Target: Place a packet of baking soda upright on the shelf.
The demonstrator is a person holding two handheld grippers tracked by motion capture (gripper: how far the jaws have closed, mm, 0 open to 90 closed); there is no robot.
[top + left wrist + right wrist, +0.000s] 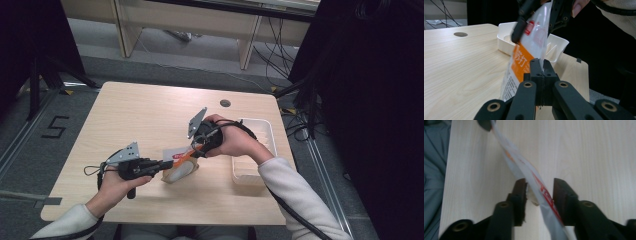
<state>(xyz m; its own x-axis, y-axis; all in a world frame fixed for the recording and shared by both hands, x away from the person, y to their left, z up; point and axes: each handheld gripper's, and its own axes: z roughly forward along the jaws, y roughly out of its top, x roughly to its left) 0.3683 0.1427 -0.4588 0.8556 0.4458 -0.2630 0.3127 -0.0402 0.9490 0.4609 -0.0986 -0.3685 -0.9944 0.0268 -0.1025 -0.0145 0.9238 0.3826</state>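
Two grippers work one bag (179, 162), held just above the table (130, 115) near our front edge. Our left gripper (541, 65) is clenched on its lower edge. Our right gripper (539, 191) straddles the top with a gap, pads not yet pressing. We should close squarely on the film before pulling. One tray (260, 150) sits farther right.

The packet (531, 47) is clear and white with an orange panel and red mark; white tray (504, 37); pale wood-grain table (461, 67).
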